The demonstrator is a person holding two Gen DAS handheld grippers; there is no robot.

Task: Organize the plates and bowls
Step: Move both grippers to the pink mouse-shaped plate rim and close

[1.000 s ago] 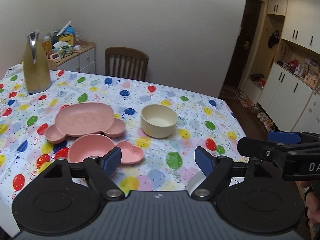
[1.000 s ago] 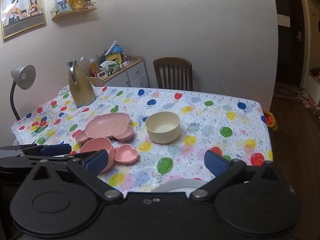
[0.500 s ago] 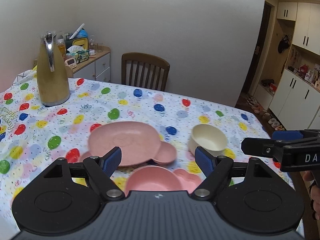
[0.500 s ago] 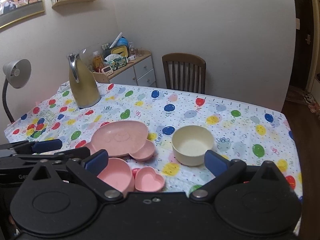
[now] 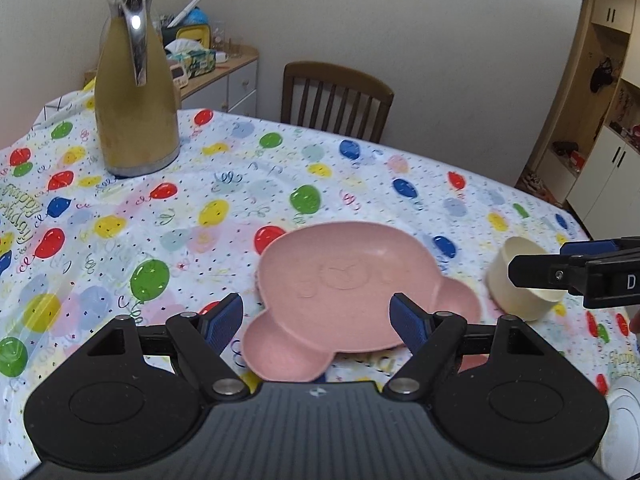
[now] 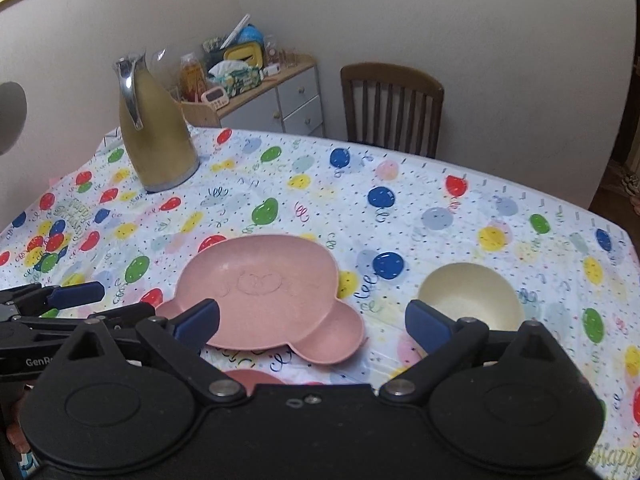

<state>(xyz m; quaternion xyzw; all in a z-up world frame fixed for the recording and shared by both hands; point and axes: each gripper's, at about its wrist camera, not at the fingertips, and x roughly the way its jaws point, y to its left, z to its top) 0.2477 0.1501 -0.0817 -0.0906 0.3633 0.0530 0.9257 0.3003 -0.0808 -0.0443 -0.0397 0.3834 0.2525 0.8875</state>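
A pink bear-shaped plate lies on the balloon tablecloth; it also shows in the right wrist view. A cream bowl stands to its right, and is partly hidden by the right gripper's finger in the left wrist view. My left gripper is open, its fingers either side of the plate's near edge, above it. My right gripper is open over the gap between plate and bowl. A second pink dish is mostly hidden under the right gripper.
A tall gold thermos jug stands at the table's far left, also seen in the right wrist view. A wooden chair stands behind the table. A white plate's rim shows at the near right. A cluttered cabinet stands against the wall.
Both grippers have moved forward and to the left over the table. The pink plate and cream bowl are now closer; the second pink dish has slipped under the grippers.
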